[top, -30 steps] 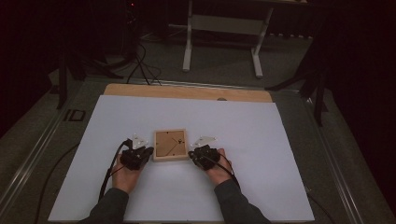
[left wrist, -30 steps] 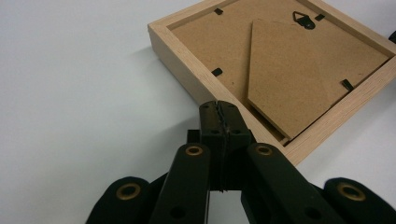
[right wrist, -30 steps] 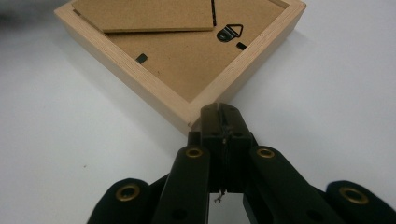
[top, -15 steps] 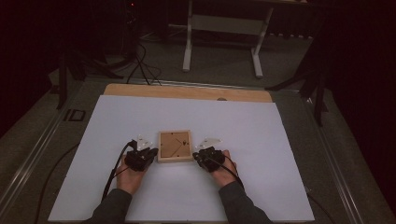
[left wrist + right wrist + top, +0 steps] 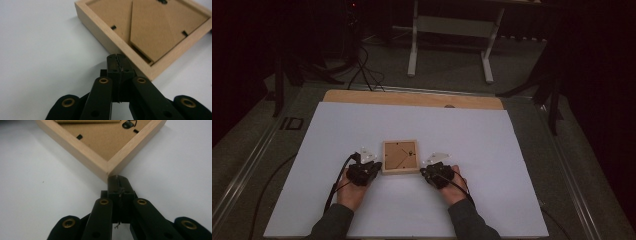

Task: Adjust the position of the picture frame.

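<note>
The left gripper (image 5: 371,169) has its two black jaws pressed tight together, with nothing between them. In the left gripper view its tip (image 5: 117,58) sits right at the near left side of a wooden picture frame (image 5: 150,32); it looks like it touches the wood, but I cannot tell for sure. The right gripper (image 5: 428,173) is squeezed tight too and holds nothing. In the right gripper view its tip (image 5: 117,180) points at a corner of the picture frame (image 5: 100,147) and is right up against it.

The picture frame (image 5: 400,156) lies flat, back side up, near the middle of the white table top (image 5: 512,150), between the two grippers. Its brown back board has small black clips.

The left hand (image 5: 352,192) and the right hand (image 5: 454,185) come in from the near edge. Both lie low over the table. The left points far and to the right, the right points far and to the left, so both aim in at the frame's near corners. Dark sleeves cover both arms.
</note>
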{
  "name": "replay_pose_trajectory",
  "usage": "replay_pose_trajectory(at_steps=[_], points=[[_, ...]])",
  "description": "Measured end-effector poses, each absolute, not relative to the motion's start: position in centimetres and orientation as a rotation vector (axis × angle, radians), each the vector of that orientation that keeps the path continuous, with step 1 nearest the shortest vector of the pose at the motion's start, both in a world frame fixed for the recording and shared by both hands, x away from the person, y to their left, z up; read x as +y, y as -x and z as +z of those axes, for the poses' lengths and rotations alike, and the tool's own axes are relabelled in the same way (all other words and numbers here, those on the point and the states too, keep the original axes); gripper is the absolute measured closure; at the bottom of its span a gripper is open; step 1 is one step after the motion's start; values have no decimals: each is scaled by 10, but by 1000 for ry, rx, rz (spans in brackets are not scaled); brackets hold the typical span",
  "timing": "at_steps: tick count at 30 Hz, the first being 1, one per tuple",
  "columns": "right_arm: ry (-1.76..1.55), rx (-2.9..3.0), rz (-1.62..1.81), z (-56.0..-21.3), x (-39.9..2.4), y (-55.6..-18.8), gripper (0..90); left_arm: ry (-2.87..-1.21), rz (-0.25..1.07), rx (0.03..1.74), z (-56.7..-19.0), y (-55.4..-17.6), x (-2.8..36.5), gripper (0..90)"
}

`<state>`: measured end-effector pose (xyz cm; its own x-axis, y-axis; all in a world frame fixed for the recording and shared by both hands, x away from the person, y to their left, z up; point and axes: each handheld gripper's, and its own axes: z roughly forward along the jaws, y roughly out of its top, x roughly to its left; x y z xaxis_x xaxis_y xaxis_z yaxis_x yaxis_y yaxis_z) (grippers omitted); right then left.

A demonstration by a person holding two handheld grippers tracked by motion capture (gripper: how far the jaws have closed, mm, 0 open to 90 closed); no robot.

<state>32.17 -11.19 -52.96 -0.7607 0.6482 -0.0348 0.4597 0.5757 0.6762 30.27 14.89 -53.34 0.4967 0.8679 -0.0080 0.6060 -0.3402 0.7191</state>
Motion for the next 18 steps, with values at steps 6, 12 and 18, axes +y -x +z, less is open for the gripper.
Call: replay_pose_trajectory(at_steps=[6, 12, 18], points=[[-908, 2532, 967, -530, -112, -320, 897, -2075, 505, 1211, -534, -301, 147, 898], [-913, 2533, 958, -529, -115, -318, 897, -2071, 500, 1205, -535, -301, 143, 899], [-928, 2528, 961, -529, -119, -317, 897, -2068, 498, 1200, -535, -301, 140, 899]])
